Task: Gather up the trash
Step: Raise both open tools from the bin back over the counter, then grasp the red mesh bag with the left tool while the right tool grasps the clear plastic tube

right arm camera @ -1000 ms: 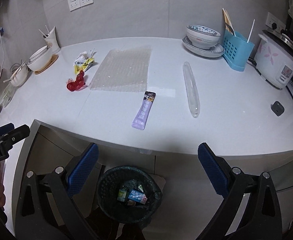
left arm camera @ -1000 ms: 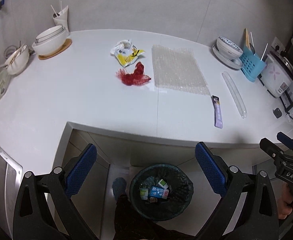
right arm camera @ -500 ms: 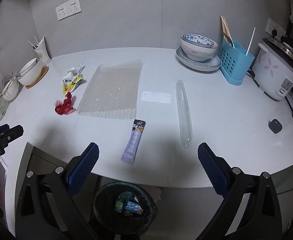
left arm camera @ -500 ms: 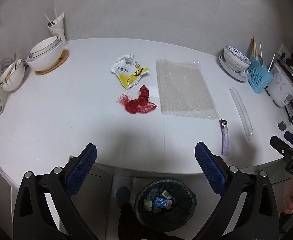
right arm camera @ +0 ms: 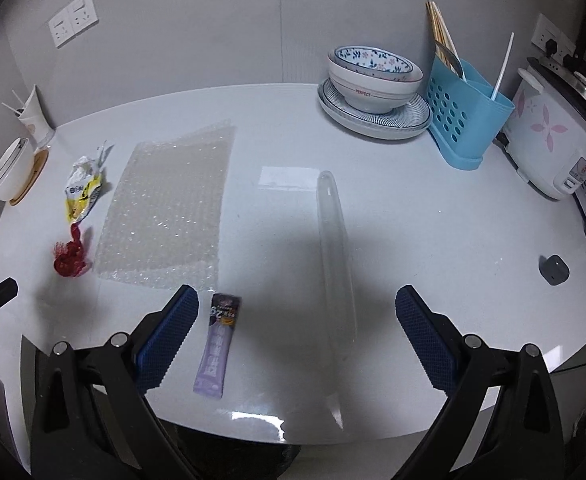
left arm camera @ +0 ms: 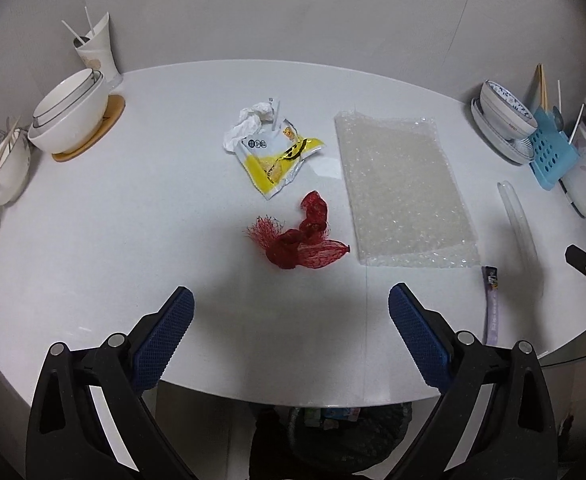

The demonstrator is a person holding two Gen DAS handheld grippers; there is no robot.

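Trash lies on the white counter: a red mesh bag, a yellow snack wrapper with crumpled white paper, a bubble-wrap sheet, a purple sachet and a long clear plastic sleeve. My left gripper is open and empty, just short of the red mesh bag. My right gripper is open and empty above the counter's front edge, with the sachet beside its left finger and the sleeve between the fingers. The black bin shows below the counter edge.
Stacked white bowls on a wooden coaster and a cup stand at the left. A patterned bowl on a plate, a blue utensil holder and a rice cooker stand at the right. A small dark object lies near the right edge.
Both grippers have moved up and forward from above the bin to over the counter. The trash now looms closer, and the bin has slipped under the counter edge.
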